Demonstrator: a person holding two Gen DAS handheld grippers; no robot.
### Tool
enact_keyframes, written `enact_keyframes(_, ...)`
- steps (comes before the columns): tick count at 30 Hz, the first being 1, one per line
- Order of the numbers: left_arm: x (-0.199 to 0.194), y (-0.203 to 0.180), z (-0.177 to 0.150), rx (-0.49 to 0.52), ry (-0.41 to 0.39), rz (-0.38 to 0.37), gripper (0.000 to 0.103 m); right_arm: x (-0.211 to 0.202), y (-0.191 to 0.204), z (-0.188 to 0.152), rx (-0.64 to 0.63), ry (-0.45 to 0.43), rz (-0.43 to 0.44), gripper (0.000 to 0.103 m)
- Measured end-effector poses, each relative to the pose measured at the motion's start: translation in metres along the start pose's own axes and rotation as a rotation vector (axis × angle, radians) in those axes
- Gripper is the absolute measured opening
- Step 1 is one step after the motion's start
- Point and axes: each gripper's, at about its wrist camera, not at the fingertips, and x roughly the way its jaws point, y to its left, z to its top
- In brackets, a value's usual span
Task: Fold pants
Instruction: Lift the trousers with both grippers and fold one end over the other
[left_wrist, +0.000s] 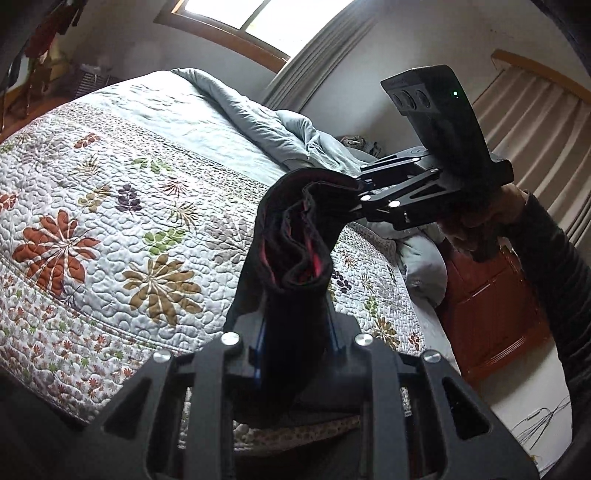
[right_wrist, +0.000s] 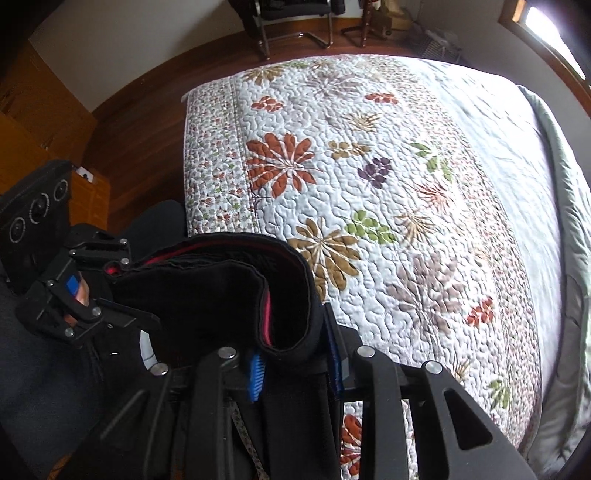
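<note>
Bedroom, daylight from a window (left_wrist: 243, 18); a flower-patterned quilt (right_wrist: 388, 177) covers the bed below both grippers.

Left gripper (left_wrist: 295, 332): jaws closed tight on a thick bunch of the black pants (left_wrist: 291, 236), cloth filling the gap between the blue-edged fingers (left_wrist: 259, 350). Right gripper (right_wrist: 295, 365): jaws likewise clamped on the same cloth, blue pads (right_wrist: 256, 376) pressed against it on either side.

Pants are held in the air above the quilt, stretched between the two grippers. Several layers are stacked together, red lining showing along the edges. In the right wrist view the layers bend in a curve from one gripper across to the other.

Farther out: a rumpled grey-blue blanket (left_wrist: 258, 110) lies along the far side of the bed. Beige curtains (left_wrist: 535, 122) hang on the wall. Dark wood floor (right_wrist: 147, 122) beside the bed, and a chair (right_wrist: 295, 22) near the far wall.
</note>
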Motion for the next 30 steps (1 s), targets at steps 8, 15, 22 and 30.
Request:
enact_keyframes(8,0.014,-0.044,-0.008,0.086,0.021,-0.015,0.024,-0.019,-0.007,-0.038,0.022,-0.018,-0.069,0.027)
enact_keyframes(15,0.026,-0.067,-0.015,0.139,0.039,-0.026,0.024,-0.028,-0.009,-0.067,0.027,-0.036,-0.109,0.026)
enact_keyframes(22,0.038,-0.086,-0.026,0.183,0.059,-0.032,0.024,-0.031,-0.011,-0.096,0.040,-0.052,-0.134,0.026)
enact_keyframes(30,0.054,-0.102,-0.036,0.220,0.080,-0.042,0.024,-0.029,-0.017,-0.122,0.062,-0.062,-0.143,0.026)
